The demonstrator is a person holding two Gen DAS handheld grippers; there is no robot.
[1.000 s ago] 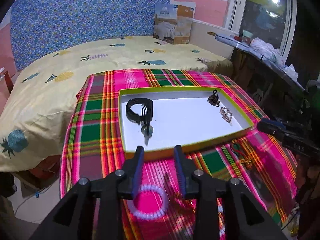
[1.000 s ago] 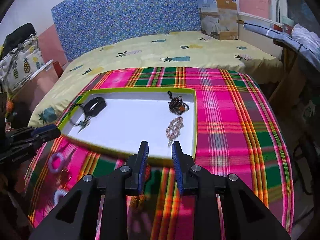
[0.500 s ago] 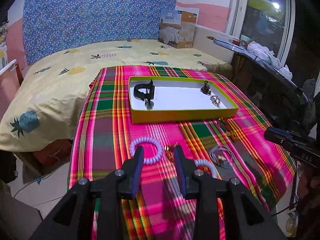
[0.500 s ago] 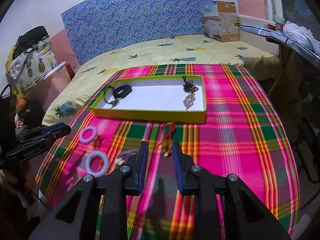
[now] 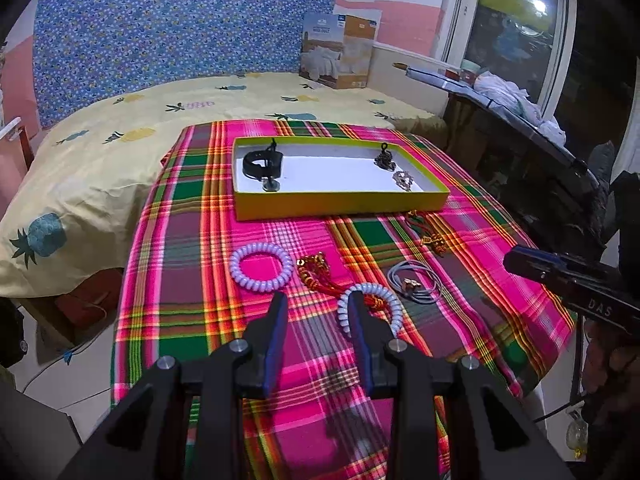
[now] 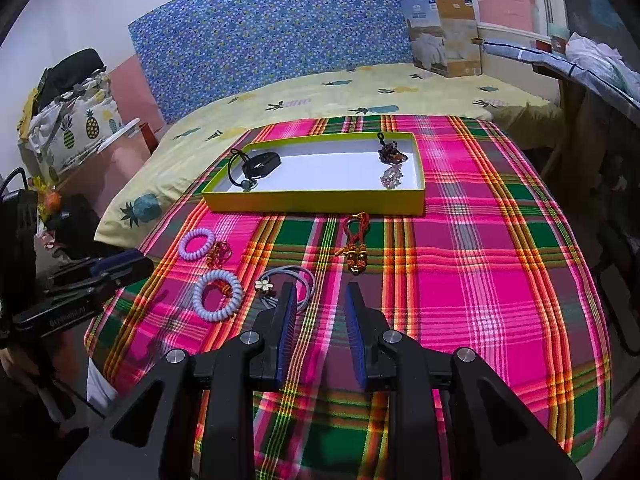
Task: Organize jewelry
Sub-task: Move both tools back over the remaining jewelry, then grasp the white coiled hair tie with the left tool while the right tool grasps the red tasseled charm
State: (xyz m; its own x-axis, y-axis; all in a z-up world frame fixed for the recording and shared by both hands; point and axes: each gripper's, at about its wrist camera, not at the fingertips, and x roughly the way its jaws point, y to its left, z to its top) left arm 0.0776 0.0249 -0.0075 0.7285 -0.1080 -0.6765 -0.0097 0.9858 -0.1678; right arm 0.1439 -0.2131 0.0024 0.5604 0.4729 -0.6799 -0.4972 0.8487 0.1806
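A yellow-green tray [image 5: 340,202] [image 6: 312,200] on the plaid cloth holds a black band [image 5: 260,164] [image 6: 260,162], a dark beaded piece [image 5: 385,159] [image 6: 390,152] and a pale bracelet [image 5: 403,179] [image 6: 392,176]. In front of it lie two lilac coil bracelets [image 5: 261,266] [image 5: 396,304] [image 6: 196,243] [image 6: 218,296], red-gold cord pieces [image 5: 316,270] [image 6: 356,248] and grey hair ties with a flower [image 5: 414,286] [image 6: 288,280]. My left gripper [image 5: 318,308] and right gripper [image 6: 320,298] are open and empty, above the cloth's near part.
The table stands against a bed with a yellow pineapple sheet [image 5: 120,128]. A cardboard box [image 5: 340,56] leans at the wall. A cluttered shelf [image 5: 520,108] runs along the right. Bags [image 6: 68,120] are piled at the left.
Both grippers have pulled back from the tray toward the table's near edge. The loose jewelry in front of the tray has come into view. Both stay open.
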